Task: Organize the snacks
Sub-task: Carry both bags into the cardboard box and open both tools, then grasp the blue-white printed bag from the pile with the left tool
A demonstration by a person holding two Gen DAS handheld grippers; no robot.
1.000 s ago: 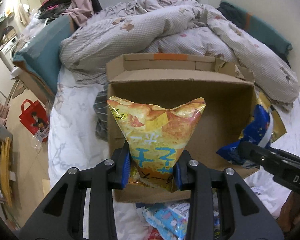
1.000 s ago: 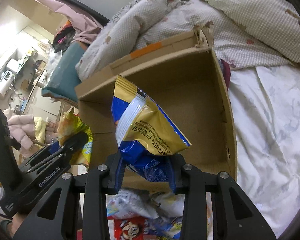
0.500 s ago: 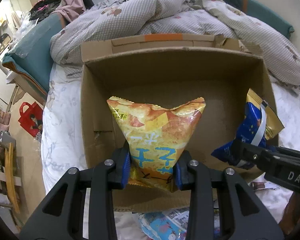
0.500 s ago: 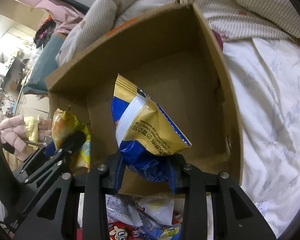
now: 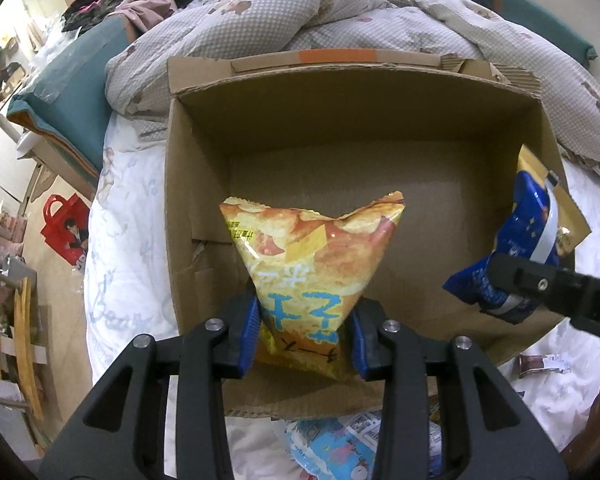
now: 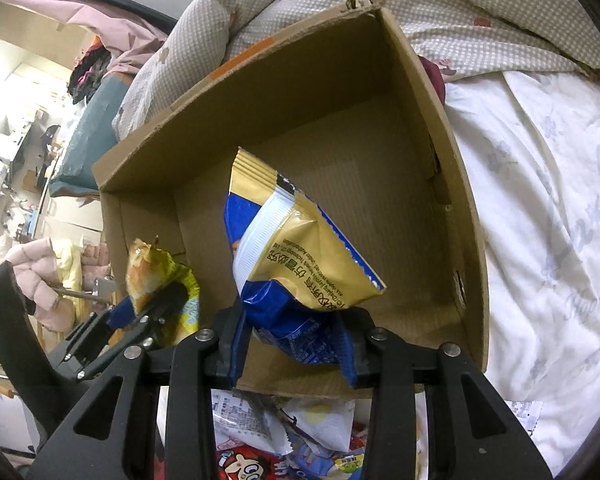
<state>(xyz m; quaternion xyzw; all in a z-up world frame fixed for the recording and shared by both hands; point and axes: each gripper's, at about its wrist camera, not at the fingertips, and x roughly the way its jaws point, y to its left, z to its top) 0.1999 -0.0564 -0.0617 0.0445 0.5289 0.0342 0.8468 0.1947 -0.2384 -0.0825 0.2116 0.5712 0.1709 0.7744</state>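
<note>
left tongs: clamped on the lower end of the yellow chip bag, blue pads pressed into both sides of it.
yellow chip bag: stood upright in the grip, crimped top edge up, held over the near left part of the cardboard box; from the right wrist view it showed at the box's left wall, pinched by the left tongs.
right tongs: clamped on the crumpled blue bottom of the blue and gold snack bag.
blue and gold snack bag: tilted, gold sealed end up and leaning left, held above the box floor near the front wall; in the left wrist view it hung by the right wall, with the right tongs gripping it from the right.
cardboard box: open-topped on the bed, flaps up at the far side, an orange tape strip on the far flap; the visible floor was bare brown card.
loose snacks: a heap of packets lay on the bed just in front of the box's near wall, a light blue packet among them.
quilt: bunched up behind the box, touching its far flap.
red bag: on the floor left of the bed, well apart from the box.
</note>
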